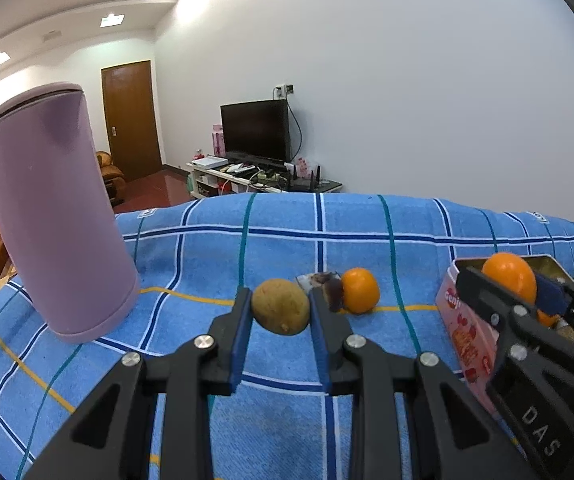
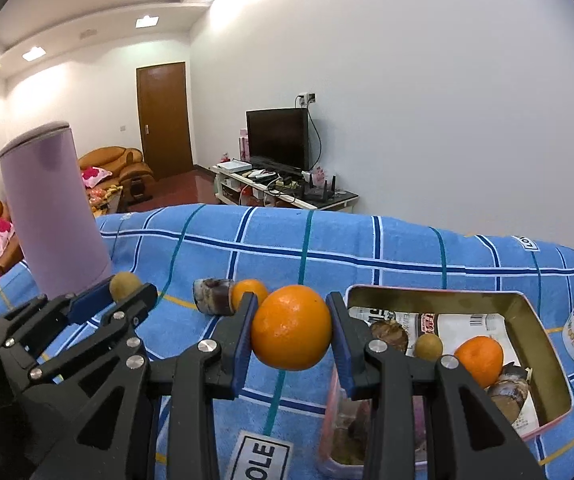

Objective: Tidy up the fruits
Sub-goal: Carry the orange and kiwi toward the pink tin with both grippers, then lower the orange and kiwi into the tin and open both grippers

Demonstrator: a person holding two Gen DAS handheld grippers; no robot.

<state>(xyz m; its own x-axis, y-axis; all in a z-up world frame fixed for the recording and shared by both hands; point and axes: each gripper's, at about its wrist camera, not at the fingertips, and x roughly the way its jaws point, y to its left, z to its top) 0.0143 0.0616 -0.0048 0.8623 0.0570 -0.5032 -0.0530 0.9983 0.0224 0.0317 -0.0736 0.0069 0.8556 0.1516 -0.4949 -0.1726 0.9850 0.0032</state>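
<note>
**Both grippers clamped on fruit over the checked cloth**

The left gripper (image 1: 280,307) is closed on a dull, rough-skinned brown kiwi (image 1: 280,311). The right gripper (image 2: 291,328) pinches a glossy, dimpled orange (image 2: 291,327) beside the tin (image 2: 439,295), at the tin's 9 o'clock. Only the right view looks into that rectangular metal tin: 1 small orange, 1 small brown fruit and wrappers. A second orange (image 1: 361,290) lies on the cloth at the kiwi's 3 o'clock. The terry cloth (image 1: 367,220) is blue plaid. A matte mauve cylinder (image 1: 55,216) stands at 9 o'clock. Beyond: TV (image 1: 256,130), wooden door (image 1: 131,118).
</note>
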